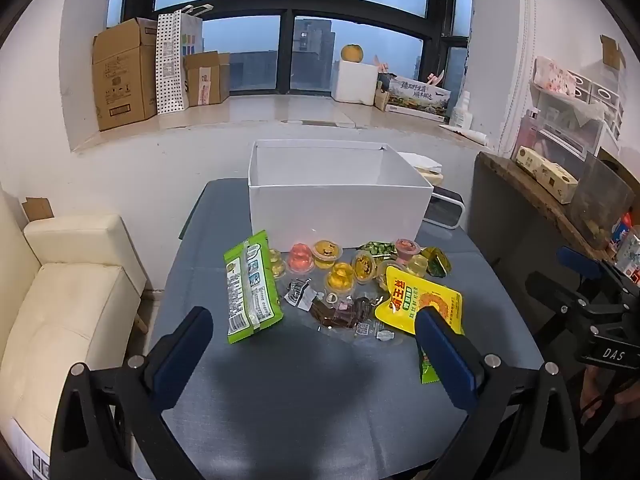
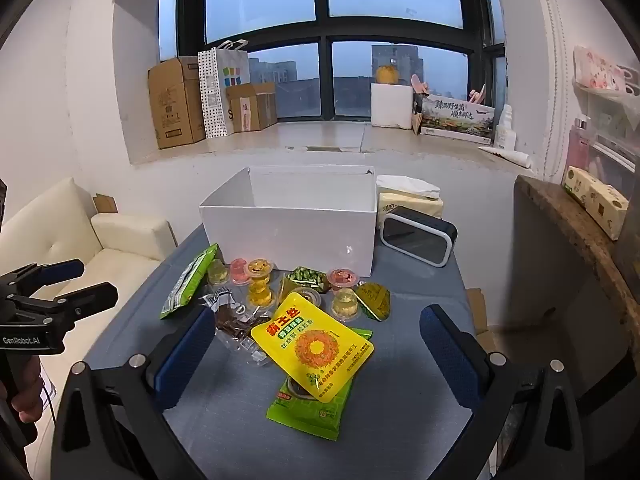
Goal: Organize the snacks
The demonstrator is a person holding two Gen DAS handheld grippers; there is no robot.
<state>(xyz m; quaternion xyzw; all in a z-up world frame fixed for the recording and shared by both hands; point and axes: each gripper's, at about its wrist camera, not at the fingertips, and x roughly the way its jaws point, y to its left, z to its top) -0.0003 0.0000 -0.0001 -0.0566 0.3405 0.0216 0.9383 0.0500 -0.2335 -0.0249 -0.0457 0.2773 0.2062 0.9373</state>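
White card walls of the box (image 1: 340,208) show nothing inside from where I stand, though its floor is hidden behind the near wall. Every snack lies loose on the grey table (image 1: 300,392), ahead of both tools, so sorting looks not yet begun. The left gripper (image 1: 314,328) and right gripper (image 2: 316,330) are spread wide, holding nothing. The yellow pouch (image 2: 316,348) lies between the right fingers, covering most of a green packet (image 2: 310,412). Jelly cups (image 1: 340,276) cluster beyond. Small clear wrappers (image 1: 340,312) are hard to identify.
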